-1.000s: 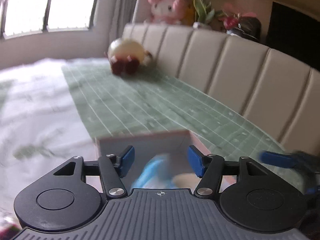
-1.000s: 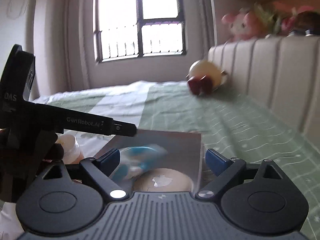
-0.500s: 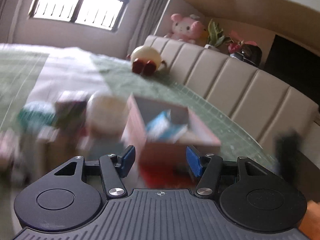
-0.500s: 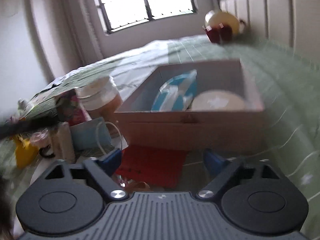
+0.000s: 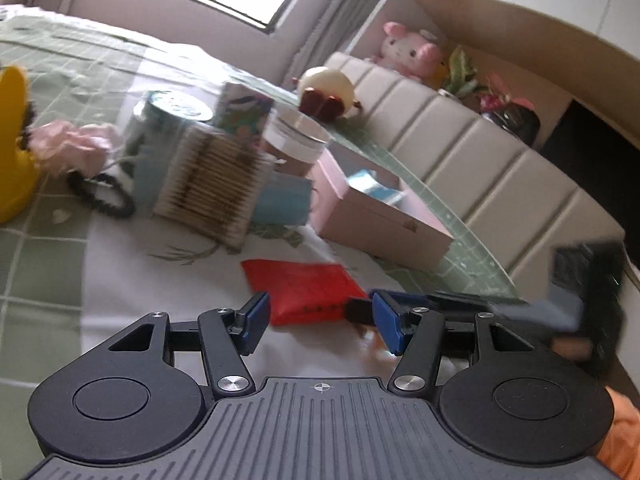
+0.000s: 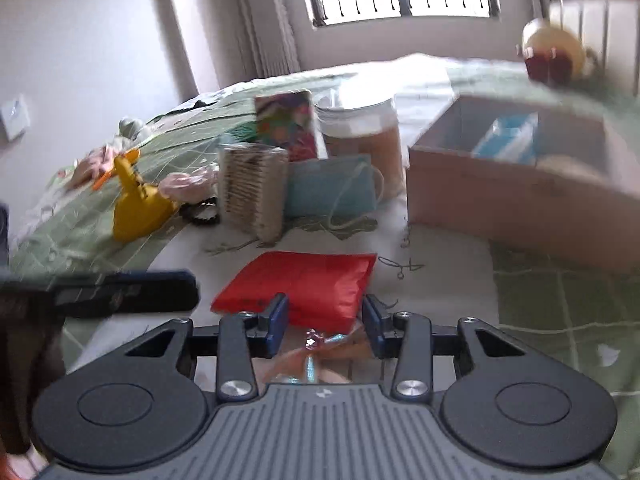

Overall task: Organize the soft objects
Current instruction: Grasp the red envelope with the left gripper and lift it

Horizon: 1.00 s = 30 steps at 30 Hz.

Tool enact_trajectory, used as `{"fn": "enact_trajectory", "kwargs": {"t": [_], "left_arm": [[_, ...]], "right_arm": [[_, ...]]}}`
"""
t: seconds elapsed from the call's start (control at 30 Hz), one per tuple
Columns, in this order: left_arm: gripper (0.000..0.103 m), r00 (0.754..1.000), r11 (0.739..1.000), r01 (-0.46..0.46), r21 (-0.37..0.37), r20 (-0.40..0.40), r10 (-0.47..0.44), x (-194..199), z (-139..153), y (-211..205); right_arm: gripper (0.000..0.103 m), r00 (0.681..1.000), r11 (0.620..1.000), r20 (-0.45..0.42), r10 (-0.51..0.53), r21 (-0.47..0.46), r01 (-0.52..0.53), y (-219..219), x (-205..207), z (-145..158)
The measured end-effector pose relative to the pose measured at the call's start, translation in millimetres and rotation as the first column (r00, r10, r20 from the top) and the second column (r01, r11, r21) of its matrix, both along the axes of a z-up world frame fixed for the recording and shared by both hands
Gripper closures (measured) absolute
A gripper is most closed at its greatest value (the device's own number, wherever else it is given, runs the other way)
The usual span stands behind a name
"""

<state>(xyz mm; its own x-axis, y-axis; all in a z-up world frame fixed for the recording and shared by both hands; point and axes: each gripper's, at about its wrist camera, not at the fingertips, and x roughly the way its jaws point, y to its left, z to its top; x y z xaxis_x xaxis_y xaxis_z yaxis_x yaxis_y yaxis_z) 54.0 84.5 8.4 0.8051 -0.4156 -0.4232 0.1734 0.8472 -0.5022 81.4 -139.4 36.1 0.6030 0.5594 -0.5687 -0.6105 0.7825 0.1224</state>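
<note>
Both claws hang low over the bed, aimed at the red packet point(image 6: 304, 282) that lies flat on the white part of the bedspread point(image 6: 440, 248), just in front of the pink box point(image 6: 500, 196).

The right claw point(image 6: 324, 320) is closing, its blue pads straddling the near edge of the packet; the pads do not press on it yet, so nothing is gripped. Below it sits something small and clear with a pink spot, too blurred to name.

The left claw point(image 5: 320, 320) stands open and empty, just short of the packet's near edge point(image 5: 304, 288).

To do this step well, I would let only 1 claw take the packet. The right is better lined up, so it should slide further over the edge before pinching, as a thin, slippery pouch may squirt out of a shallow bite. The left should hold off to avoid a clash. The box already holds a blue pack point(image 6: 508, 140) and a pale round thing, leaving room nearer its front wall.
</note>
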Motion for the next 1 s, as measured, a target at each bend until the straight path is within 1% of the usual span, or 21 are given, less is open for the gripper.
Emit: {"fn": "enact_trajectory", "kwargs": {"t": [0.03, 0.07, 0.1, 0.17, 0.2, 0.27, 0.3, 0.33, 0.4, 0.47, 0.53, 0.63, 0.7, 0.73, 0.77, 0.83, 0.9, 0.97, 1.0], "left_arm": [[0.042, 1.000, 1.000, -0.019, -0.003, 0.002, 0.019, -1.1, 0.4, 4.1], [0.042, 0.999, 0.999, -0.035, -0.005, 0.008, 0.035, -3.7, 0.9, 8.3], [0.042, 0.999, 0.999, -0.049, -0.006, 0.016, 0.049, -5.2, 2.3, 11.1], [0.042, 0.997, 0.998, -0.067, -0.003, 0.032, 0.067, -6.5, 4.4, 15.8], [0.042, 0.997, 0.998, -0.070, 0.003, 0.032, 0.069, -6.1, 4.6, 16.1], [0.042, 0.998, 0.998, -0.059, 0.017, 0.023, 0.059, -2.9, 3.3, 15.0], [0.042, 0.999, 0.998, -0.051, 0.028, 0.019, 0.050, -1.4, 2.2, 13.5], [0.042, 0.999, 0.998, -0.045, 0.044, 0.013, 0.044, 0.9, 0.9, 11.0], [0.042, 0.999, 0.997, -0.036, 0.062, 0.000, 0.036, 5.7, -1.8, 7.5], [0.042, 1.000, 0.997, -0.022, 0.068, -0.010, 0.023, 13.1, -5.5, 3.1], [0.042, 1.000, 0.997, -0.019, 0.081, -0.008, 0.020, 19.9, -7.5, -1.3], [0.042, 0.999, 0.992, -0.033, 0.120, 0.020, 0.031, 29.1, -4.4, -8.0], [0.042, 0.998, 0.986, 0.008, 0.165, 0.053, -0.017, 36.2, 2.0, -15.8], [0.042, 0.996, 0.979, 0.042, 0.199, 0.064, -0.056, 40.6, 4.9, -21.3], [0.042, 0.992, 0.965, 0.086, 0.249, 0.066, -0.106, 46.8, 7.5, -28.8], [0.042, 0.983, 0.923, 0.152, 0.354, 0.043, -0.179, 62.5, 10.6, -43.2], [0.042, 0.978, 0.904, 0.192, 0.382, 0.001, -0.208, 79.9, 9.8, -47.7], [0.042, 0.973, 0.899, 0.228, 0.373, -0.046, -0.228, 98.3, 7.2, -46.5], [0.042, 0.968, 0.902, 0.251, 0.352, -0.078, -0.239, 106.7, 4.9, -44.7]], "right_arm": [[0.044, 0.999, 1.000, 0.048, 0.007, -0.022, -0.006, 0.3, -10.2, 2.2], [0.034, 0.996, 0.999, 0.084, 0.016, -0.037, -0.013, 0.7, -18.3, 3.2], [0.030, 0.994, 0.998, 0.108, 0.027, -0.057, -0.021, 2.9, -27.2, 3.5], [0.030, 0.993, 0.993, 0.112, 0.038, -0.113, -0.025, 8.5, -32.7, -0.8], [0.031, 0.993, 0.989, 0.115, 0.022, -0.151, -0.005, 11.2, -33.9, -4.4], [0.031, 0.984, 0.969, 0.168, -0.065, -0.224, 0.102, 11.5, -32.1, -13.8], [0.031, 0.973, 0.959, 0.197, -0.118, -0.230, 0.163, 7.1, -31.1, -15.0], [0.031, 0.956, 0.943, 0.223, -0.191, -0.230, 0.242, 0.6, -27.5, -16.0], [0.031, 0.919, 0.907, 0.245, -0.309, -0.213, 0.362, -14.2, -19.4, -17.1], [0.031, 0.898, 0.899, 0.225, -0.378, -0.145, 0.414, -37.0, -15.7, -16.1], [0.031, 0.891, 0.897, 0.175, -0.419, -0.070, 0.436, -59.5, -15.4, -16.6], [0.030, 0.883, 0.892, 0.133, -0.450, 0.008, 0.453, -80.5, -19.6, -23.2], [0.028, 0.883, 0.891, 0.119, -0.454, 0.035, 0.453, -86.4, -21.4, -32.9], [0.028, 0.883, 0.892, 0.128, -0.452, 0.052, 0.449, -88.3, -23.9, -38.0], [0.028, 0.880, 0.891, 0.143, -0.453, 0.065, 0.448, -88.4, -26.4, -41.5], [0.026, 0.876, 0.892, 0.173, -0.451, 0.058, 0.448, -84.8, -32.1, -44.9], [0.024, 0.877, 0.895, 0.182, -0.445, 0.054, 0.443, -83.4, -31.8, -44.7], [0.023, 0.880, 0.897, 0.176, -0.441, 0.065, 0.437, -86.1, -31.1, -43.7], [0.023, 0.881, 0.898, 0.172, -0.440, 0.070, 0.435, -86.1, -30.0, -44.1]]}}
